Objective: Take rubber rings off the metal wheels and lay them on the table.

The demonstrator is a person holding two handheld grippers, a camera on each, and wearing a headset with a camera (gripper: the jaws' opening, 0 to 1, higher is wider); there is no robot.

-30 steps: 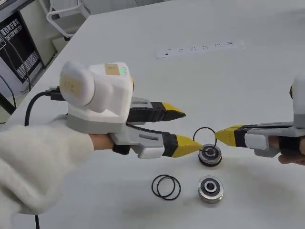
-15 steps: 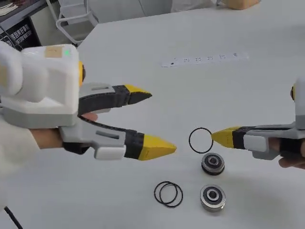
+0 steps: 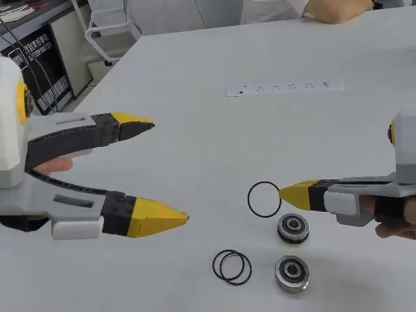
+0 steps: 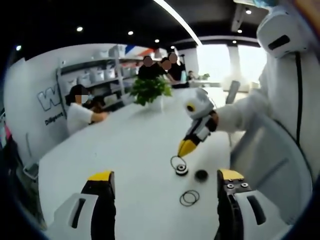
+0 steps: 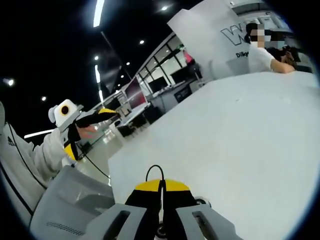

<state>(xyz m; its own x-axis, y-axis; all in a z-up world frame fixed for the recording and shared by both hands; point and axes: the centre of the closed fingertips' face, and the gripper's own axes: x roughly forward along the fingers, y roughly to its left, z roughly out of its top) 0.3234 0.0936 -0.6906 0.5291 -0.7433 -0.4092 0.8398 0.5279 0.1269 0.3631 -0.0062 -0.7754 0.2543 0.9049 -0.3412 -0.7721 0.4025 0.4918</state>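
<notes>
Left gripper (image 3: 170,171) has swung away, jaws spread wide, while right gripper (image 3: 281,193) has its jaws pinching 1 thin rubber ring (image 3: 249,199) at the rim, likely light and floppy, just beside its metal wheel (image 3: 293,227) over the desk (image 3: 214,130).

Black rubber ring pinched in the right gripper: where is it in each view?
Head view: black rubber ring right of centre, at the yellow tips.
Left gripper view: near centre, just above a metal wheel.
Right gripper view: bottom centre, arching over the tips.
Shared landmark: the right gripper, shut on it.
</notes>
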